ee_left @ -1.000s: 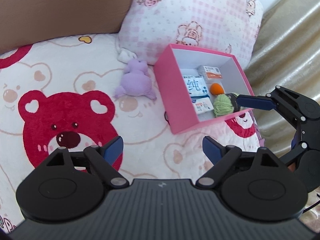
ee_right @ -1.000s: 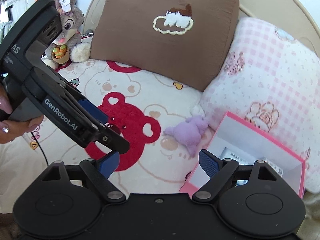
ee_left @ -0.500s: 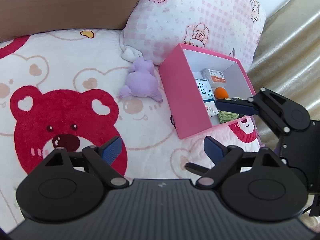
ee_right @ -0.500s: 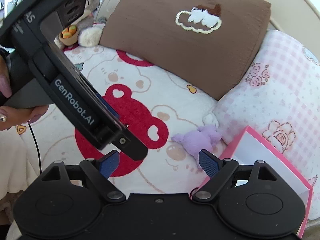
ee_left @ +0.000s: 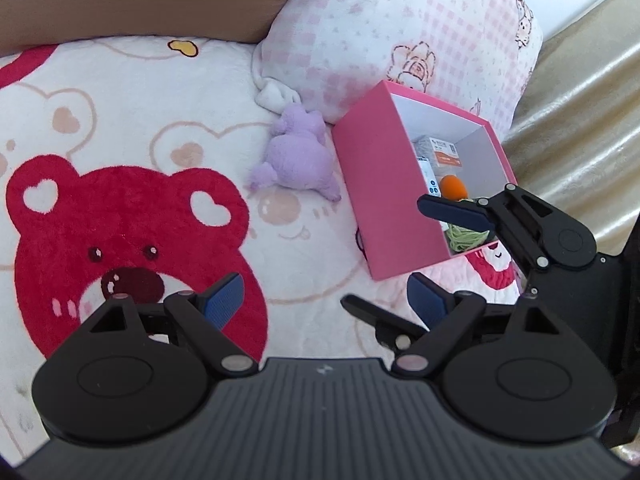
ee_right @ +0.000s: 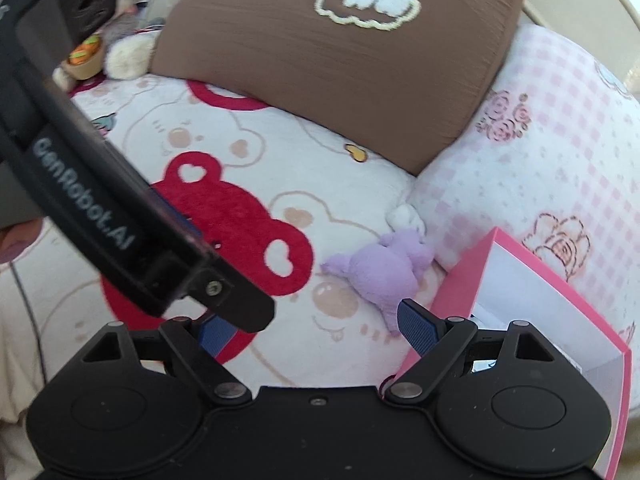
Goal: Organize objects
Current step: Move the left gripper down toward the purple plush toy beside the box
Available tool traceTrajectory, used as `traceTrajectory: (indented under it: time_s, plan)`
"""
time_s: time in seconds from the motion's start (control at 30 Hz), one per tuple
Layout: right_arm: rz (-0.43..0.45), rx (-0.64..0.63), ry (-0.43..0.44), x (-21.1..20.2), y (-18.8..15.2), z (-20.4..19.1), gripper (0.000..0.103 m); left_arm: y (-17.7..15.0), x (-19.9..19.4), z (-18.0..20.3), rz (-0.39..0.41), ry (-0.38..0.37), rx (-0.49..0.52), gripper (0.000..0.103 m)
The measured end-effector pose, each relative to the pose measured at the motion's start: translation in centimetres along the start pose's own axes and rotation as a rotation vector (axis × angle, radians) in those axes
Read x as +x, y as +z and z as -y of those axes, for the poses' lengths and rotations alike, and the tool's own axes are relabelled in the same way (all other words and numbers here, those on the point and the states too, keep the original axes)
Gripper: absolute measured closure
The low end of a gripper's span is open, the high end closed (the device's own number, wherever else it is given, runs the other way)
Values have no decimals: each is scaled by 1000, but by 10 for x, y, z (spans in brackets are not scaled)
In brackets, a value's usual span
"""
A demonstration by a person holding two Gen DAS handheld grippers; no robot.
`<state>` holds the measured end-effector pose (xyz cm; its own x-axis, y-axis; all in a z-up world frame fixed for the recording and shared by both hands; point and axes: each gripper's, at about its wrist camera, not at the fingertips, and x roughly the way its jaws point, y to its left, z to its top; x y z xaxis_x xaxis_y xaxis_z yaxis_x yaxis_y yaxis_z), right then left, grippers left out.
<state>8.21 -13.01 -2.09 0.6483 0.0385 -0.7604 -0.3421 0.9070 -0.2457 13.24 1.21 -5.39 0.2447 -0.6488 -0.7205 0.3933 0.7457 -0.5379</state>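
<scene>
A small purple plush toy point(ee_left: 298, 160) lies on the bear-print blanket, just left of an open pink box point(ee_left: 384, 184). Inside the box are small cartons point(ee_left: 440, 152), an orange ball point(ee_left: 454, 186) and green yarn point(ee_left: 466, 238). My left gripper point(ee_left: 326, 302) hangs open over the blanket, short of the plush, with nothing between its fingers. One of my right gripper's fingers point(ee_left: 452, 214) reaches across the box's near corner. In the right wrist view, my right gripper point(ee_right: 316, 328) is open and empty, with the plush point(ee_right: 384, 268) just beyond its right finger and the box point(ee_right: 460, 280) on the right.
A brown pillow point(ee_right: 340, 60) and a pink checked pillow point(ee_right: 540, 140) stand behind the plush and box. A stuffed rabbit point(ee_right: 124, 52) sits at the far left. The left gripper's body point(ee_right: 120, 220), held by a hand point(ee_right: 16, 236), crosses the right wrist view. Beige fabric point(ee_left: 580, 100) borders the bed.
Both grippers have sunk toward the bed and closed in on the plush and box. The right gripper has slid further into the left wrist view, over the box's near corner. Both stay open.
</scene>
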Motion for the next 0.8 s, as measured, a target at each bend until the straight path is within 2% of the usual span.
traceTrajectory:
  time_s: [0.27, 0.4, 0.53, 0.67, 0.8]
  plan:
    - [-31, 13, -132, 30, 3, 2, 14, 7, 13, -20, 37, -7, -28, 16]
    - [-34, 18, -137, 43, 8, 1, 16, 17, 21, -29, 61, -27, -47, 18]
    - [-19, 18, -139, 63, 8, -4, 18, 30, 32, -42, 106, -26, -60, 24]
    - [-34, 2, -263, 91, 0, -15, 29, 43, 46, -52, 99, -17, -63, 25]
    - [-85, 27, -316, 115, -3, -13, 30, 55, 63, -56, 92, -33, -46, 25]
